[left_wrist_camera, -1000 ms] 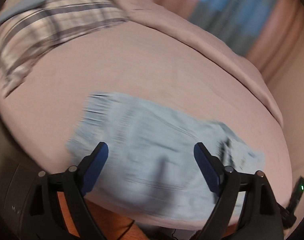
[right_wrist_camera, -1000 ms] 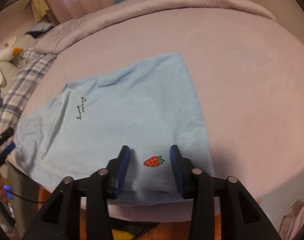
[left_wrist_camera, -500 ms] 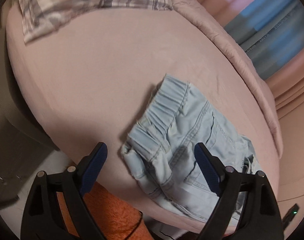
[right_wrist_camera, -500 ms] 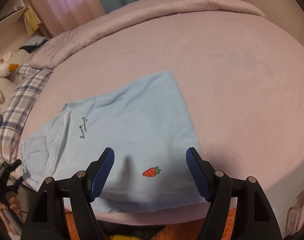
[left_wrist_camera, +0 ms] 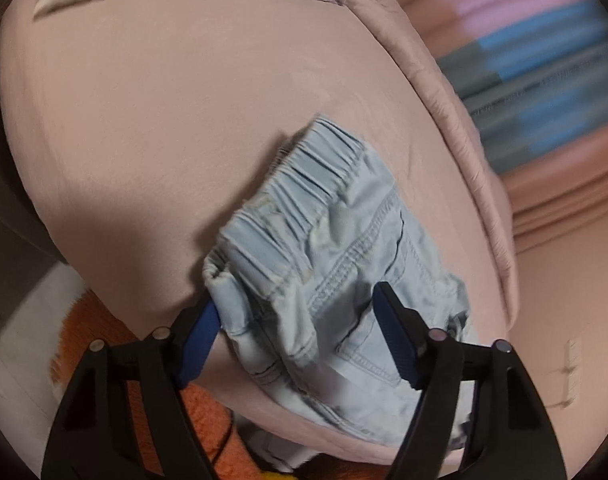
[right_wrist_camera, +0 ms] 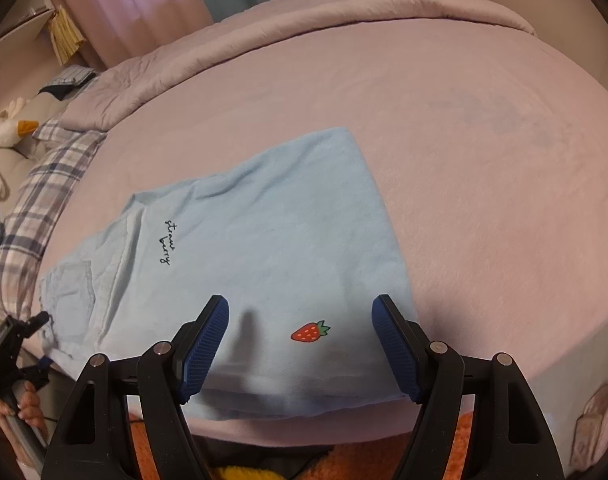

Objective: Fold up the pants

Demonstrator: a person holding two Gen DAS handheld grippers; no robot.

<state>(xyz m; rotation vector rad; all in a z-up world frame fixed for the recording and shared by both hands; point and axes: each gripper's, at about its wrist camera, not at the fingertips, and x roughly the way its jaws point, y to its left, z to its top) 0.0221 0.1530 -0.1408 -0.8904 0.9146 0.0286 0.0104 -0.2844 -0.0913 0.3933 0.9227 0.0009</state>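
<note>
Bedding in pale pink [right_wrist_camera: 483,208] filled both views, with a plaid pillow [right_wrist_camera: 36,208] at its far left end and the light blue pants [right_wrist_camera: 264,248] spread flat near the front edge, their strawberry print [right_wrist_camera: 309,331] showing. Over that leg end the right gripper [right_wrist_camera: 300,344] hung with jaws wide and empty, off the cloth. At the bunched elastic waistband [left_wrist_camera: 304,200], the left gripper [left_wrist_camera: 300,324] was closing around the denim, pads not yet pressing.
</note>
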